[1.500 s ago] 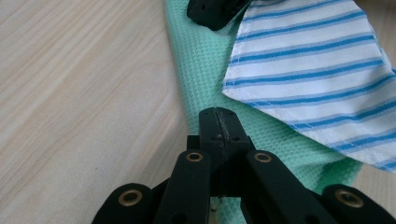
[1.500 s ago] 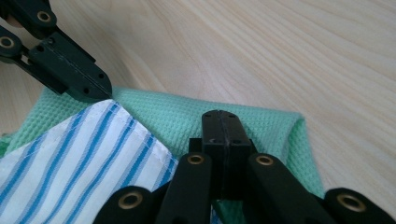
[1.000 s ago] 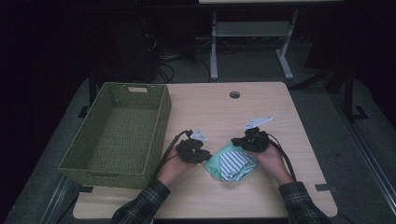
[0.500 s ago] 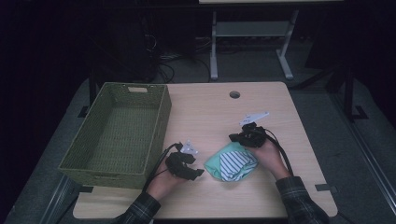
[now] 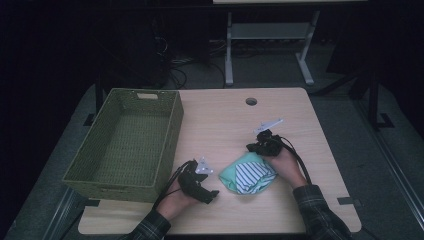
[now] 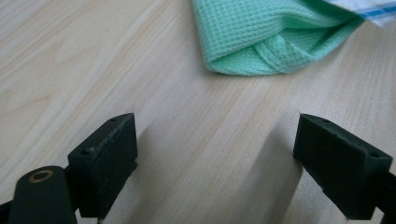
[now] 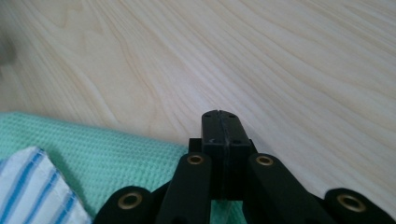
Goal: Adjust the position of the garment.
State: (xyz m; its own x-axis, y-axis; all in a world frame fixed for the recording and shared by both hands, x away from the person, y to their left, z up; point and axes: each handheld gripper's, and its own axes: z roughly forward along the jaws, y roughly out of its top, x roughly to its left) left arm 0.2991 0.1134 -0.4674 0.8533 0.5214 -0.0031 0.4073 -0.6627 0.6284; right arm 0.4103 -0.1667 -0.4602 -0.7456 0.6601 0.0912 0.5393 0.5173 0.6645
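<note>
A folded bundle lies on the wooden table (image 5: 220, 120), made of a green waffle cloth (image 5: 231, 179) wrapped around a white and blue striped cloth (image 5: 252, 172). My left gripper (image 5: 210, 187) sits just left of the bundle near the front edge. Its jaws have just been opening and stand wide apart, with only bare wood between them (image 6: 217, 158). The green cloth's rounded fold (image 6: 261, 37) lies ahead of them, untouched. My right gripper (image 5: 255, 146) rests at the bundle's far edge, its jaws shut tight together (image 7: 221, 123) over the wood, with the green cloth (image 7: 107, 149) and striped cloth (image 7: 32, 186) beside it.
An empty green woven basket (image 5: 172, 125) stands on the table's left side, close to my left hand. A round cable hole (image 5: 251, 101) sits near the far edge. Bare tabletop stretches beyond the bundle and to its right.
My left gripper has let go, pulled back from the bundle toward the near-left, and opened its jaws wide. The right gripper has stayed put, shut.
</note>
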